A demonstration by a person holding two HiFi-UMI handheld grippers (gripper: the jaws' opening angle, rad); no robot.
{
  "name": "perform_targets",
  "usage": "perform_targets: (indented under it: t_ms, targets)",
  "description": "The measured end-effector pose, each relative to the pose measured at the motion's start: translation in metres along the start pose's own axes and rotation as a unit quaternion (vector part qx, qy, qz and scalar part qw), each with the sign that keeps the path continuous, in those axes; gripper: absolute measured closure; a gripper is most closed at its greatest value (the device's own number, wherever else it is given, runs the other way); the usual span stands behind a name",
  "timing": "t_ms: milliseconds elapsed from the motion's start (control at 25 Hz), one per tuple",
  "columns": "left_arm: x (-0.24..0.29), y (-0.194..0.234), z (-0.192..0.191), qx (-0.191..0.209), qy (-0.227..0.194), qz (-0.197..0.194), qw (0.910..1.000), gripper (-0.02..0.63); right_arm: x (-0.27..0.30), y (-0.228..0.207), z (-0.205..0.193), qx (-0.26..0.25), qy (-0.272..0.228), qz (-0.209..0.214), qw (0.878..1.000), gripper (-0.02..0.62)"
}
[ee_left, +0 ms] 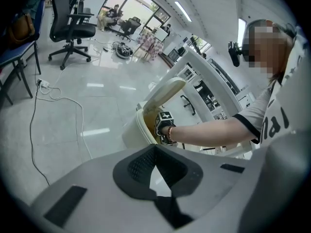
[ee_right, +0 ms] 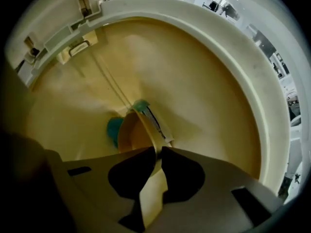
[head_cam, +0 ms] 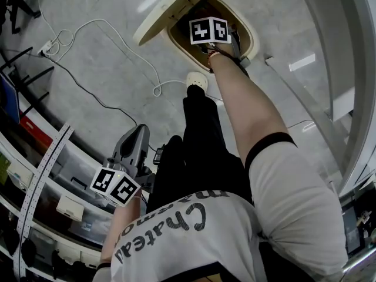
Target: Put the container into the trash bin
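Observation:
A cream trash bin stands on the floor with its lid swung up. My right gripper reaches down into the opening; its marker cube shows at the rim. In the right gripper view, my right gripper is shut on the rim of the container, a tan cup with a teal outside, hanging inside the bin's yellowish wall. My left gripper hangs low beside the person's leg, away from the bin. Its jaws meet at the tips with nothing between them. The bin lies ahead of it.
White cables and a power strip trail over the floor left of the bin. Shelving with boxes runs along the left. A white desk frame stands to the right. The person's shoe is just in front of the bin.

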State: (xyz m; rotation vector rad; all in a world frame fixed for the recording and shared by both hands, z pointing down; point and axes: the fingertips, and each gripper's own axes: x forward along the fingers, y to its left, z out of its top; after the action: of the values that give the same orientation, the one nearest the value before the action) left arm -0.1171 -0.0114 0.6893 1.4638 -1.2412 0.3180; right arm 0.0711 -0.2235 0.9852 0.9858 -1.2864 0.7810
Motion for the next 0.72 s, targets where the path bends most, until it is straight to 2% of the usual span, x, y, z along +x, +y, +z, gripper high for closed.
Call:
perform_targets:
  t_ms: [320, 360, 440, 720]
  targets:
    - [-0.001, 0.001, 0.001, 0.003, -0.003, -0.008, 1.0000, 0.583, 0.001, 0.011, -0.006, 0.032, 0.005, 0.032, 0.999, 0.550]
    - [-0.002, 0.000, 0.001, 0.003, -0.004, -0.010, 0.9999, 0.583, 0.000, 0.013, -0.007, 0.032, 0.005, 0.037, 0.999, 0.533]
    - [-0.004, 0.000, 0.003, 0.004, -0.006, -0.012, 0.9999, 0.583, -0.002, 0.018, -0.009, 0.033, 0.007, 0.049, 0.998, 0.449]
    - [-0.012, -0.007, 0.009, 0.005, -0.018, -0.019, 0.9997, 0.583, -0.020, 0.015, -0.005, 0.065, -0.008, 0.059, 0.996, 0.448]
